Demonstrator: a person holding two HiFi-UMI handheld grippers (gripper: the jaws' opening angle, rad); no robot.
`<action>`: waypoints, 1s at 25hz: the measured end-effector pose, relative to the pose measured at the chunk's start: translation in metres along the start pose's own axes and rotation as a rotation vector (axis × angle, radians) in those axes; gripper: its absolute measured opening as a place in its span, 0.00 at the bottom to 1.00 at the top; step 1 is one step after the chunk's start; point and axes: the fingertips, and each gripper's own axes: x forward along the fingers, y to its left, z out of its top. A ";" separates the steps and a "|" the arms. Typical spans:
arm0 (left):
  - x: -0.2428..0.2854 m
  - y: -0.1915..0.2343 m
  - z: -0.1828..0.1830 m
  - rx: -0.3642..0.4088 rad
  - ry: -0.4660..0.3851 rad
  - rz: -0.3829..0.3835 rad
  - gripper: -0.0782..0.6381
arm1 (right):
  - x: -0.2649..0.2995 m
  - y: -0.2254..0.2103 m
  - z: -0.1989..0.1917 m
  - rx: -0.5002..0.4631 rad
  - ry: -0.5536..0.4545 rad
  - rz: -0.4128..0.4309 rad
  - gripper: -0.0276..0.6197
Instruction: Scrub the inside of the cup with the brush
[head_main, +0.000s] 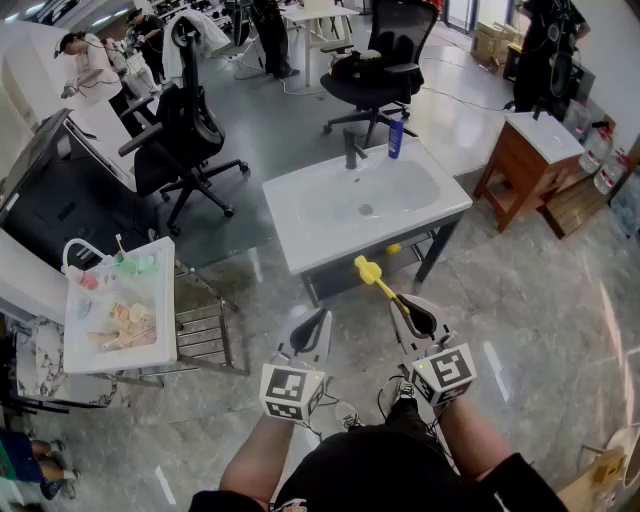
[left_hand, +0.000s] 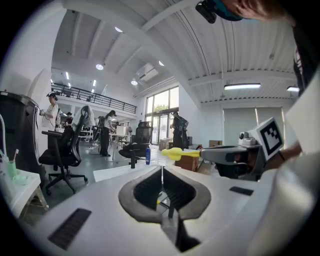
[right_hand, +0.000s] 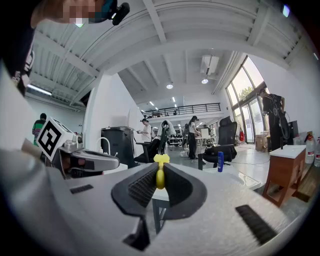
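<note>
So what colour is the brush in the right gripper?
Yellow. The brush shows best in the head view, sticking out of the right gripper.

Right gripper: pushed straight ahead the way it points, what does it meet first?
Likely the white sink unit: the right gripper, shut on the yellow brush, aims at its front edge. Height is unclear, so it may pass just above.

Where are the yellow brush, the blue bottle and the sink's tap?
yellow brush (head_main: 372, 274), head view, on its thick head end.
blue bottle (head_main: 396, 138), head view, on the middle of its body.
tap (head_main: 352, 148), head view, on its upright stem.
</note>
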 end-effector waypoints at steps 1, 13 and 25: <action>0.000 -0.001 0.000 0.000 -0.002 -0.001 0.12 | 0.000 0.000 -0.001 -0.002 0.001 0.000 0.10; -0.002 0.007 0.000 -0.006 -0.004 0.000 0.12 | 0.007 -0.003 0.002 0.028 -0.004 -0.012 0.10; 0.001 0.013 -0.001 0.004 -0.011 -0.005 0.13 | 0.019 -0.008 0.010 0.024 -0.028 0.010 0.10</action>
